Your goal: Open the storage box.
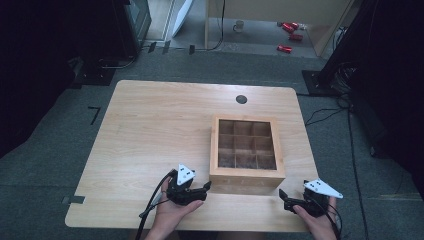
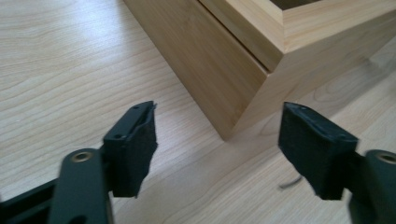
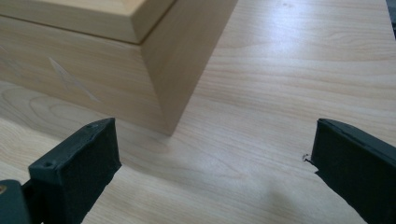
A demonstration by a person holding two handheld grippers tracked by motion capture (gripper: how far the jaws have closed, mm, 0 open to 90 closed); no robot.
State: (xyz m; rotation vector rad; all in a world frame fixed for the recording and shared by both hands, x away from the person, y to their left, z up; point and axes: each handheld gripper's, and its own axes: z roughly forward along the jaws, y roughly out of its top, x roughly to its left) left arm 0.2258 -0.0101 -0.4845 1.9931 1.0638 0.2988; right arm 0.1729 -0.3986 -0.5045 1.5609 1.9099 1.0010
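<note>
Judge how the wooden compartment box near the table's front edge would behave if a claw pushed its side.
The wooden box looks rigid: thick flat walls and a grid of dividers. Its broad, low base on the table suggests sliding, not tipping or rolling. The smooth wood on both may let it slide readily; a push near a corner would probably turn it.

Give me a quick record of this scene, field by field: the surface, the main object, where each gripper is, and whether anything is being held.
surface: light wooden table
main object: wooden box with a grid of nine compartments, contents too dim to tell
left gripper: open, pointing at the box's near left corner, nothing between the jaws
right gripper: open, beside the box's near right corner, holding nothing
contact: neither gripper touches the box
background: red cans and a mug on the floor beyond the table
</note>
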